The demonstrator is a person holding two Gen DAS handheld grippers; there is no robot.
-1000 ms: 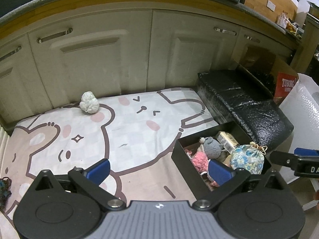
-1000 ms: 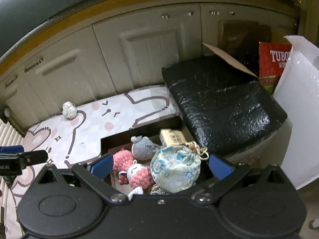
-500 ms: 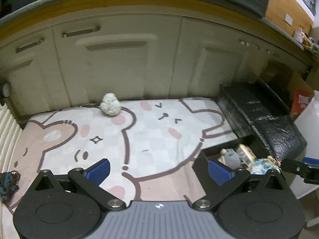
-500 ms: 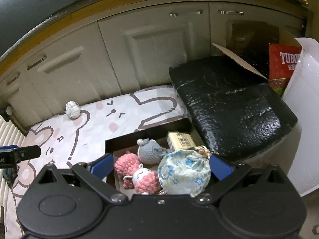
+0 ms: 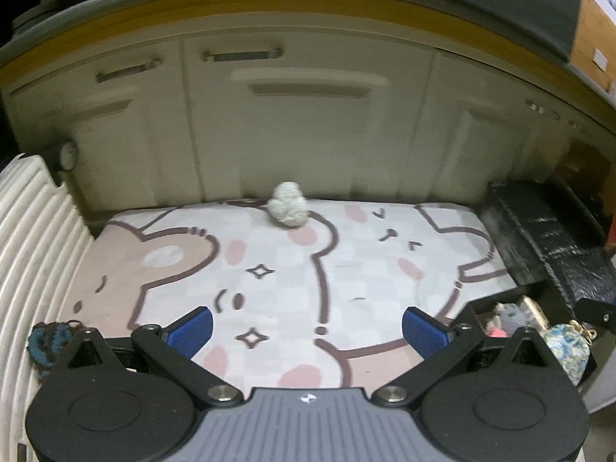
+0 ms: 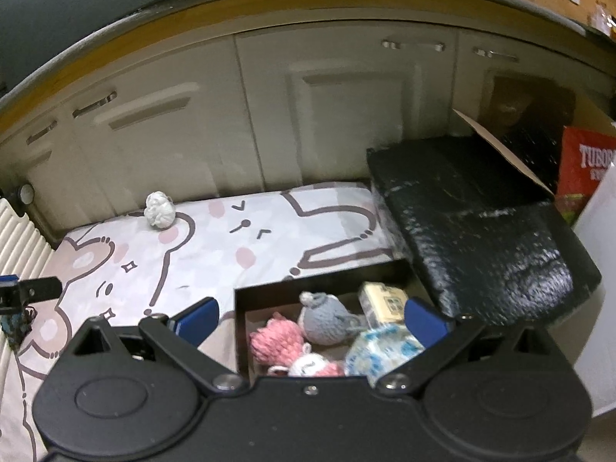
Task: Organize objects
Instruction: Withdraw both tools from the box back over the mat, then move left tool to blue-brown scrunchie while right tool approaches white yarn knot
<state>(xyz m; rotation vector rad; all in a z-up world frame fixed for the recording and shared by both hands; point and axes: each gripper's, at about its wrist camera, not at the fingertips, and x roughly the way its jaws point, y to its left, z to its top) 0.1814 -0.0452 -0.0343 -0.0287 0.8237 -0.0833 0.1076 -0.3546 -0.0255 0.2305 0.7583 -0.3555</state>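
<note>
Yarn, wound into a lumpy white ball (image 5: 288,210), is sitting on the cartoon mat (image 5: 346,269) at its far edge, just before the cabinet doors (image 5: 308,123); being roundish, it is showing no clear long axis. Both the left gripper (image 5: 308,327) and right gripper (image 6: 312,317) are hanging released, grasping nothing, the right over the black box (image 6: 242,331) of knitted toys.
</note>
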